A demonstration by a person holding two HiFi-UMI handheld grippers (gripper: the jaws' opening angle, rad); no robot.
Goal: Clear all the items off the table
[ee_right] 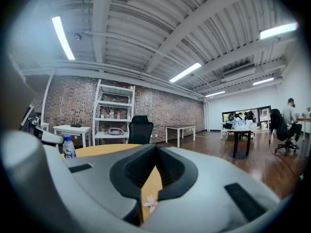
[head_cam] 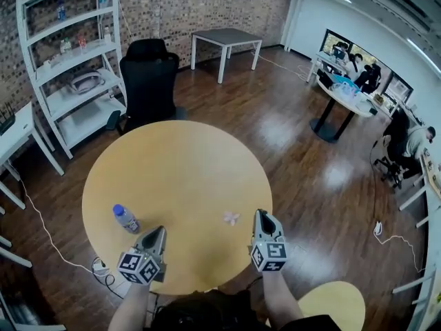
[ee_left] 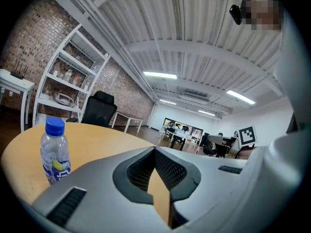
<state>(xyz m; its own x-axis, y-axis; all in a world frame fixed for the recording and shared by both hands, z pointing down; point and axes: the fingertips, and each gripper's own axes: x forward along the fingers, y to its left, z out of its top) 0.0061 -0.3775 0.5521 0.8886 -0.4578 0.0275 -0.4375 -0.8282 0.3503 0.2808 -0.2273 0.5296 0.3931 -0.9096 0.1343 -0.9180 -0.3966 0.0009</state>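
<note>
Water bottle (head_cam: 125, 218) upright on round tabletop (head_cam: 179, 178), lower left of head view, just beside left tongs (head_cam: 158, 230). Small pink flower-like piece (head_cam: 231, 218) lower centre, near right tongs (head_cam: 263, 214). Both tongs closed, empty.

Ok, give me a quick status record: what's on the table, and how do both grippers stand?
table: round wooden table, two items on it
bottle: clear water bottle with a blue cap, upright, near the front left edge
flower: small pink flower-shaped piece, lying flat, front right
left gripper: left gripper over the near edge, just right of the bottle, jaws together, empty
right gripper: right gripper just right of the flower, jaws together, empty
task: neither item picked up yet
</note>
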